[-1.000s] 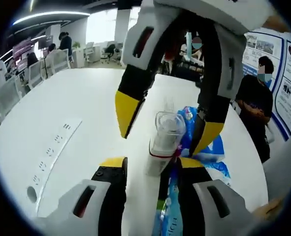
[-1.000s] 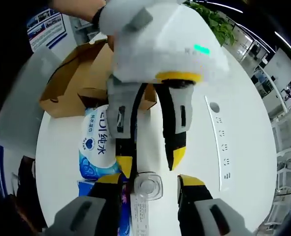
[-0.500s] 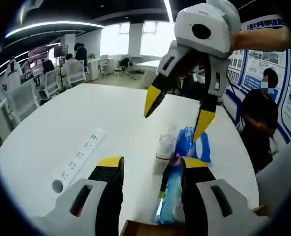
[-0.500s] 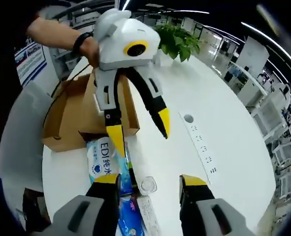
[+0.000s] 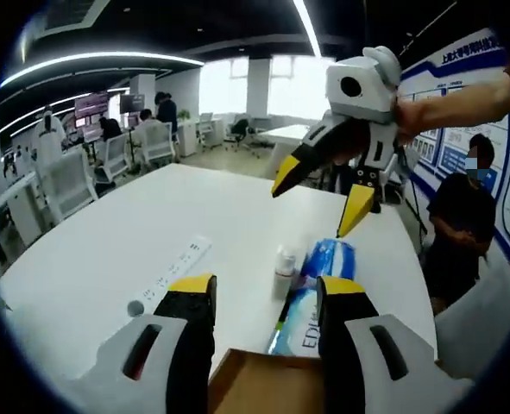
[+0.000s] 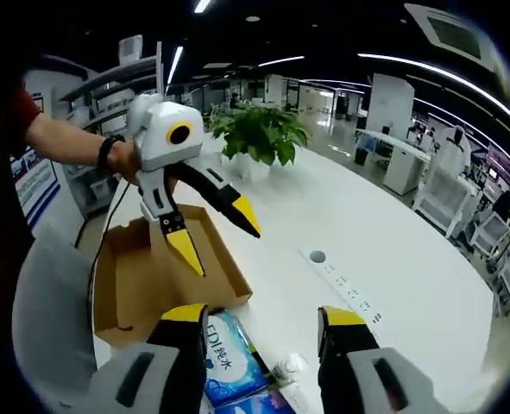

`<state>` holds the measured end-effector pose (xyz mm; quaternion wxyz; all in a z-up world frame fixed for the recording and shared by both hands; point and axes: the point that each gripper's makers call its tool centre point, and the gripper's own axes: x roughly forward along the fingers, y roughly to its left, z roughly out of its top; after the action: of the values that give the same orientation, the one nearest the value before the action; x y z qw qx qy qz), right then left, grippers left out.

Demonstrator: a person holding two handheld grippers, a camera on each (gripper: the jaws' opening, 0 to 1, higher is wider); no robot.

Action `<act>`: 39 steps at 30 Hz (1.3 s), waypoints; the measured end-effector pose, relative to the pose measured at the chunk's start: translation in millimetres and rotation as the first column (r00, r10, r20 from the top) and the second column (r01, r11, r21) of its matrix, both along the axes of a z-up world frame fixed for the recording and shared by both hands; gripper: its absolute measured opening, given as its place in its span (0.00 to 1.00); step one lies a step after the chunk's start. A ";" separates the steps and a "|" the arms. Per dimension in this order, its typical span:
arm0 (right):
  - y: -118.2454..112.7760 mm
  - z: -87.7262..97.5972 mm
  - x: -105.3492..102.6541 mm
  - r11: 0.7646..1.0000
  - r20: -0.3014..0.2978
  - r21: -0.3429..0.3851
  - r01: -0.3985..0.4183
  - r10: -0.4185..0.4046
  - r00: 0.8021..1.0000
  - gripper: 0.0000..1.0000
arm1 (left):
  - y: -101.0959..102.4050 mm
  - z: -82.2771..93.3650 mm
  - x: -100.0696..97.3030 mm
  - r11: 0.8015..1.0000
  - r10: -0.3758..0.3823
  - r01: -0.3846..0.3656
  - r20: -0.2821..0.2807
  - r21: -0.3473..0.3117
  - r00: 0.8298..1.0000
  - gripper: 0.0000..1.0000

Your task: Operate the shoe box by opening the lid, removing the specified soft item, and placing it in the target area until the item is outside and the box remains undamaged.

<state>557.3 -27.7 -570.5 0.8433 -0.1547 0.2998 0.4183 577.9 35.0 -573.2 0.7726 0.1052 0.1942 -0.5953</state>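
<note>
Two grippers, left (image 6: 211, 231) and right (image 5: 324, 194), are hanging above the table (image 5: 108, 250) with jaws apart, holding nothing; wipes packs (image 6: 229, 366) are lying beside the open cardboard box (image 6: 151, 280).

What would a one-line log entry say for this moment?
left tool: open, raised | right tool: open, raised | brown cardboard shoe box: open | blue wet-wipe pack: on white table, outside box | small clear bottle: beside pack

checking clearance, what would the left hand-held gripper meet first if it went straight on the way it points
Probably the small bottle and the blue wipes packs on the table, just past the left hand-held gripper. Depth is hard to judge; the right hand-held gripper hangs higher.
</note>
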 end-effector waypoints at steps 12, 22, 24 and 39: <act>30.4 11.8 -28.9 0.991 0.007 0.130 0.043 -0.044 0.999 0.49 | 63.9 21.9 -7.3 0.994 0.103 -0.102 0.015 -0.028 0.995 0.47; 54.6 18.8 -42.3 0.968 -0.009 0.238 0.075 -0.075 0.997 0.48 | 101.2 30.3 -24.8 0.987 0.158 -0.157 0.026 -0.042 0.987 0.48; 59.2 18.6 -46.3 0.966 -0.005 0.247 0.072 -0.073 0.997 0.49 | 111.4 28.2 -28.0 0.985 0.174 -0.173 0.037 -0.028 0.984 0.48; 100.9 3.8 -89.8 0.955 -0.025 0.295 0.043 -0.037 0.999 0.51 | 173.0 23.8 -67.7 0.960 0.279 -0.278 0.022 -0.041 0.960 0.48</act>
<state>467.5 73.2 -566.7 0.8625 -0.0170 0.2450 0.4426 510.1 208.0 -549.4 0.8531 0.0703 0.1852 -0.4826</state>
